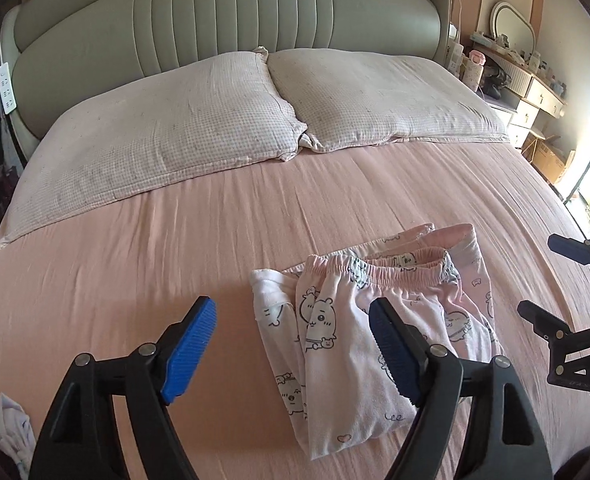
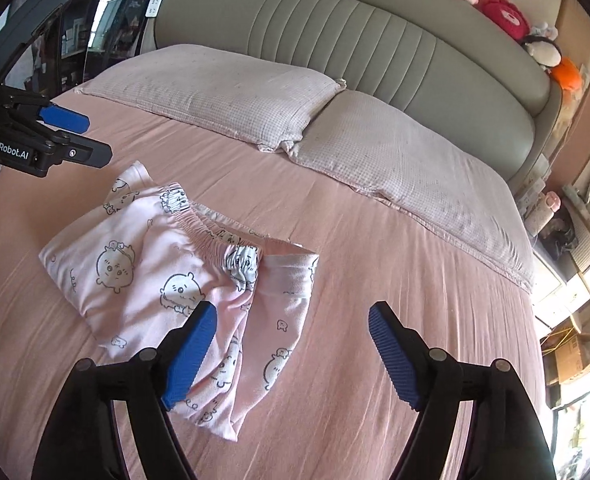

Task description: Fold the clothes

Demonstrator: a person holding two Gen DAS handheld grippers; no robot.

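While both claws hang wide open and empty, the folded pajama pants (image 1: 375, 320) lie on the bed sheet (image 1: 175, 240), at twelve o'clock of the left claw (image 1: 293, 344) and ten o'clock of the right claw (image 2: 293, 344).

Pink-sheeted bed (image 1: 175, 240), two checked pillows (image 1: 167, 128) at headboard, folded cartoon-print pyjama trousers (image 1: 375, 320) lying flat

Pink-sheeted bed (image 1: 175, 240) filling the room, grey padded headboard (image 1: 231, 12) standing at twelve o'clock, two checked pillows (image 1: 155, 128) lying beneath it, white dresser (image 1: 535, 92) sitting at two o'clock, daylight glaring at three o'clock
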